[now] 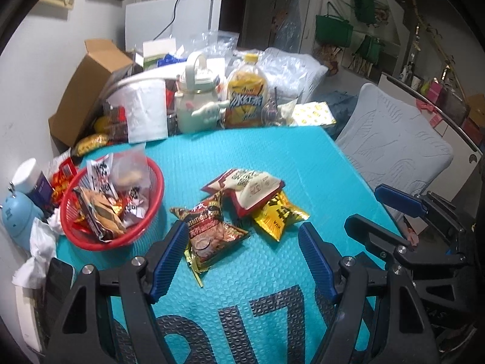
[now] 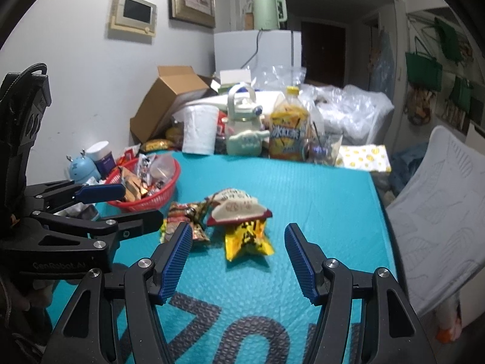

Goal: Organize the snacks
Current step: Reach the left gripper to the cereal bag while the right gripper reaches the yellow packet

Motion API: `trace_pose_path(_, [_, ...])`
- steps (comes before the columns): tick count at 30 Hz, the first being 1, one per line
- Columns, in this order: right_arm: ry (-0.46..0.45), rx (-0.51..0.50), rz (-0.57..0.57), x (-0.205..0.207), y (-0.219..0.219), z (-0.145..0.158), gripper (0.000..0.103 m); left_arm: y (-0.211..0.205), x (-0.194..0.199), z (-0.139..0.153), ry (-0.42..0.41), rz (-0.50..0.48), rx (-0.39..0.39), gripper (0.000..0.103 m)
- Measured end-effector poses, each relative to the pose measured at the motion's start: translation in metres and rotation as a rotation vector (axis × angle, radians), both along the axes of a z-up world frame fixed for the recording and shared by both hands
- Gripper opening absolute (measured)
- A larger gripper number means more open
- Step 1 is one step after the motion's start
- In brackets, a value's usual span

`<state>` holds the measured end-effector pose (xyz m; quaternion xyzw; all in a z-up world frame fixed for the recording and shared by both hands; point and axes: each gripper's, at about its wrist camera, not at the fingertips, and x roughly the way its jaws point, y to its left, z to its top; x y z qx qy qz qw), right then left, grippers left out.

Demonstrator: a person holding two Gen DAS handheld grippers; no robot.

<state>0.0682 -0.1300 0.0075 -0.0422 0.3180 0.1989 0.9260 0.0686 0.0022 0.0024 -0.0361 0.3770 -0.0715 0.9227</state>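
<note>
Both tools, left tool [image 1: 242, 257] and right tool [image 2: 238, 257], hang spread apart and empty over three crinkly foil snack packets [image 1: 242, 203] piled on the teal desk mat [image 1: 303, 157]. Since they overlap, pinching one might drag its neighbours, or miss the red plastic basket [image 1: 151, 230].

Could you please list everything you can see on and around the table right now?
Snack packets: three loose, brown, white-red and yellow, mid-mat.
Basket: one, red, left on the mat, holding more snacks.
Mat: one, turquoise, covering the table.
Bottle: one, yellow, behind the mat.
Jug: one, cream, left of the bottle.
Paper roll: one, white, left of the jug.
Cardboard box: one, brown, against the wall.
Left hand-held gripper: black with blue pads, open, empty.
Right hand-held gripper: same, open, empty.
</note>
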Motion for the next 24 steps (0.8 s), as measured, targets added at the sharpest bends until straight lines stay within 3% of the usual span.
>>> trace_pose_path(24, [0.221, 0.004, 0.003, 0.091, 0.01, -0.079, 0.063, 0.029, 0.077, -0.075, 0.204, 0.066, -0.03, 0.074])
